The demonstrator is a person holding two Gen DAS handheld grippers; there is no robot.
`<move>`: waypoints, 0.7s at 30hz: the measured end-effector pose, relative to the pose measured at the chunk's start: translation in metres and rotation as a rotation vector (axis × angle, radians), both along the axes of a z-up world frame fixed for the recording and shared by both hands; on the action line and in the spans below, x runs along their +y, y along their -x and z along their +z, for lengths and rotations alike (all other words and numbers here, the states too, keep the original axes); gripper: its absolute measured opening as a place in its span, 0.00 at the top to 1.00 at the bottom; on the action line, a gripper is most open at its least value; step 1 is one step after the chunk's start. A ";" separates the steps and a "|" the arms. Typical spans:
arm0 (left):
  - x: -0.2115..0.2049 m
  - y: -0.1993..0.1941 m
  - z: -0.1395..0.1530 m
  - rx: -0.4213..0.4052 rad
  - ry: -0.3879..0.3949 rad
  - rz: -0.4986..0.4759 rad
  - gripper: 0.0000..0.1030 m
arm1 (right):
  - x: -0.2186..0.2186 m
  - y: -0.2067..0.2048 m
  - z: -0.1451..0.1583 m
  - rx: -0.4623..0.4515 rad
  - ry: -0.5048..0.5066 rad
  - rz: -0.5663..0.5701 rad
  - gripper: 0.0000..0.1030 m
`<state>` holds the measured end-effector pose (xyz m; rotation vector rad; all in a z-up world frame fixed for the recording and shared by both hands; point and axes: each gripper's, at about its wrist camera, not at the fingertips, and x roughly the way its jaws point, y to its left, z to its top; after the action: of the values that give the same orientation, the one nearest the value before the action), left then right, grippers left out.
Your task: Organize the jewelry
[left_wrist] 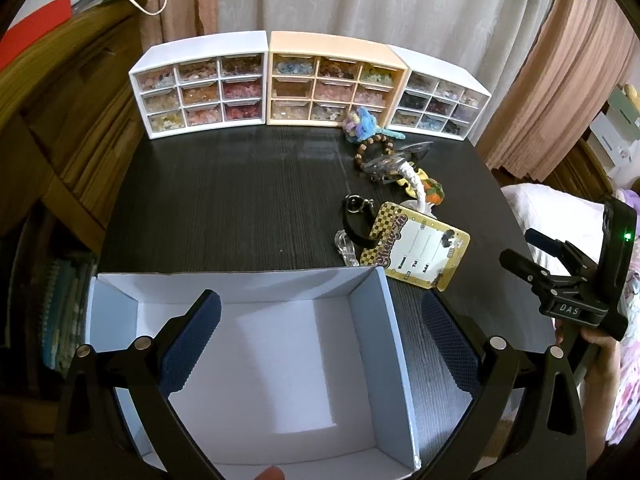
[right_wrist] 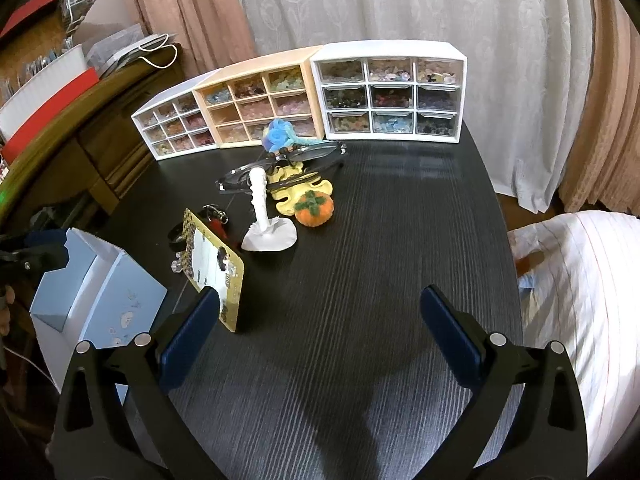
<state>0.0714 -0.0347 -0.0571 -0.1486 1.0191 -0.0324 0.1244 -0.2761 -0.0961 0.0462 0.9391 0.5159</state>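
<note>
1 open box [left_wrist: 372, 320], 3 bead cabinets [right_wrist: 394, 96], 2 grippers [right_wrist: 320, 328] spread.

Home bedroom: curtains [right_wrist: 400, 12], bed [right_wrist: 580, 280], bead drawers [left_wrist: 200, 88].

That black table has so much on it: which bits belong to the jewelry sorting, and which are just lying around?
Part of the job:
- empty pale blue cardboard box
- gold checkered earring card
- brown wooden bead bracelet
- three bead-filled drawer cabinets

Just lying about:
- orange felt pumpkin
- clear-framed eyeglasses
</note>
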 end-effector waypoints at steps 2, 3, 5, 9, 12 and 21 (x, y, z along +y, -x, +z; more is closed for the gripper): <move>-0.001 -0.001 -0.001 0.000 0.002 -0.002 0.04 | -0.001 -0.001 -0.001 -0.001 -0.001 -0.001 0.07; -0.001 -0.001 -0.001 -0.001 0.005 -0.001 0.04 | -0.001 -0.001 -0.001 -0.003 -0.004 -0.001 0.07; 0.001 -0.002 0.000 -0.015 0.023 0.006 0.04 | -0.002 -0.001 -0.002 -0.011 -0.011 0.001 0.07; 0.008 -0.006 0.005 -0.060 0.109 0.064 0.04 | -0.003 -0.001 -0.003 -0.050 -0.020 0.031 0.07; 0.010 -0.010 0.015 -0.134 0.164 0.120 0.04 | -0.006 0.001 -0.002 -0.099 -0.105 0.037 0.07; -0.020 -0.053 0.043 -0.357 0.308 -0.016 0.03 | 0.009 -0.002 -0.007 -0.121 -0.074 0.185 0.07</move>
<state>0.1247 -0.0545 -0.0138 -0.4016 0.6529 -0.2234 0.1261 -0.2667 -0.1030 -0.0048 0.8098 0.7169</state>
